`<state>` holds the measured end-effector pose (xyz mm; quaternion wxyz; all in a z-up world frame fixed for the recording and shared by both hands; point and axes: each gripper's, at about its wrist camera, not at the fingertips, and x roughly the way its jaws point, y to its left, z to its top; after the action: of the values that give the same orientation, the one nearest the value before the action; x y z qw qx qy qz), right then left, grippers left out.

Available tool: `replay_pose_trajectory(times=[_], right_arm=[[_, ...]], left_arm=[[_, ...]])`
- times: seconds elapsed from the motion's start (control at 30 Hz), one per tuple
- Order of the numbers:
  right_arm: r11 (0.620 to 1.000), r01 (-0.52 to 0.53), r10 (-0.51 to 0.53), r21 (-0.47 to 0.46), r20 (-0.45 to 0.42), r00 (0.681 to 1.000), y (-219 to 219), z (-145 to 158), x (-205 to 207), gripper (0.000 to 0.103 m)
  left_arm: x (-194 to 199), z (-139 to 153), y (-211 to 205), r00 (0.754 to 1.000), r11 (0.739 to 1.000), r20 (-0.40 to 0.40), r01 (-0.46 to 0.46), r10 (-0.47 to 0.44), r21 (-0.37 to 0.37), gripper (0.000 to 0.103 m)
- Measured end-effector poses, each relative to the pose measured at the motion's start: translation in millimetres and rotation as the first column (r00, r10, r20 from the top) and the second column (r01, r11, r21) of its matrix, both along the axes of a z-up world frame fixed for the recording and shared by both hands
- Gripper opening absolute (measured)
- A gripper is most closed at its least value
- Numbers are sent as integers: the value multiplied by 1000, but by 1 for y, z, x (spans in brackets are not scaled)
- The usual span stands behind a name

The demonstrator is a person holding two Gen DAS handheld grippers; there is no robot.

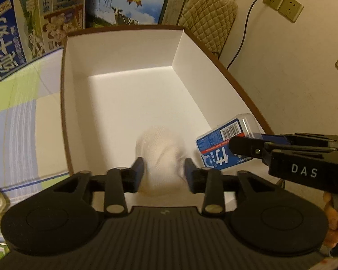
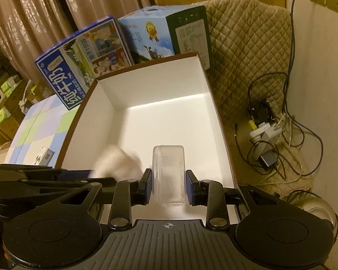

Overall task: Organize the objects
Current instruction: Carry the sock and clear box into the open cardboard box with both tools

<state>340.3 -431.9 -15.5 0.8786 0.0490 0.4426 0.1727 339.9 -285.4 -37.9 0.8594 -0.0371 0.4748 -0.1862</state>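
Left wrist: checkered tablecloth under white box.

Warm, dim yellowish light is falling on a plain cream wall, which is serving here as the landmark. Beige wall sockets are sitting high on that wall, a dark cable hanging from one. A quilted tan cover is draping over furniture against the wall. At the wall's foot, tangled cords and chargers are lying on the covered surface. Far from the wall, pleated brownish curtains are hanging, and a pastel checked tabletop is showing below them.
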Motion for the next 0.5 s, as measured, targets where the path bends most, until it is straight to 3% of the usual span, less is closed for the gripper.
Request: replay_pose_trajectory(times=[0.2,0.5], right_arm=[[1000,8,-8,29,-9,1000,-2,-2,6,27],[1000,1,-1,20,-1,1000,-1,3,4,28]], left_arm=[[1,1,3,1000,1000,5,-7,7,19,60],[-6,15,17,999,999,22,-29,28,23,71]])
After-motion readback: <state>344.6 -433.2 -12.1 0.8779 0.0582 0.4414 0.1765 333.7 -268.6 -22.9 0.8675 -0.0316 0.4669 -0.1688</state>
